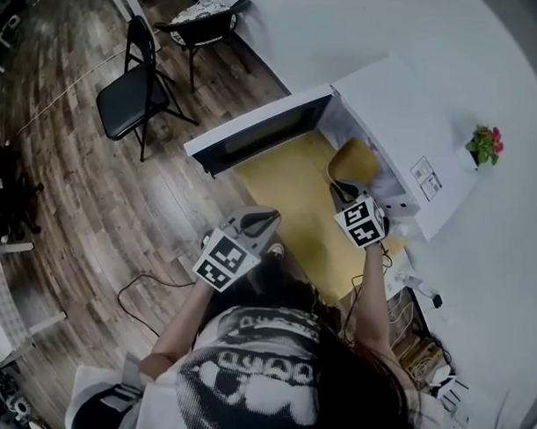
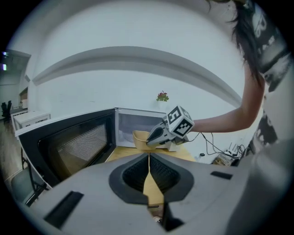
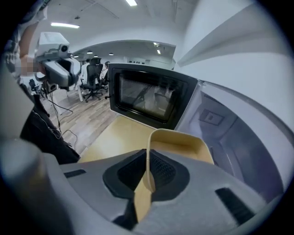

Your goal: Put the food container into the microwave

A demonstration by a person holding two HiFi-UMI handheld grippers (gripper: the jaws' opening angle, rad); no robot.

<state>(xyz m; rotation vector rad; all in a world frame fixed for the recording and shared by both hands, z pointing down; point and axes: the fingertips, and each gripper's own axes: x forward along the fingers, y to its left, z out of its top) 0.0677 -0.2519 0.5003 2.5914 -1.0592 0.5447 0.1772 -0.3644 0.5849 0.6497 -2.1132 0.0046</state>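
Note:
The tan food container [image 1: 354, 159] hangs at the mouth of the white microwave [image 1: 403, 126], whose door [image 1: 258, 134] swings open to the left. My right gripper [image 1: 342, 192] is shut on the container's near rim. In the right gripper view the container [image 3: 181, 144] sits between the door [image 3: 147, 98] and the cavity [image 3: 229, 133], the right gripper [image 3: 147, 172] pinching its wall. My left gripper [image 1: 270, 220] hovers over the yellow table [image 1: 287, 179], shut and holding nothing. In the left gripper view, the left gripper [image 2: 149, 160] faces the container [image 2: 140, 137] and the right gripper [image 2: 156, 135].
A small potted plant [image 1: 485, 144] with pink flowers stands right of the microwave. Two black chairs [image 1: 137, 81] stand on the wooden floor behind the table. Cables and a plug [image 1: 424, 294] lie at the table's right side.

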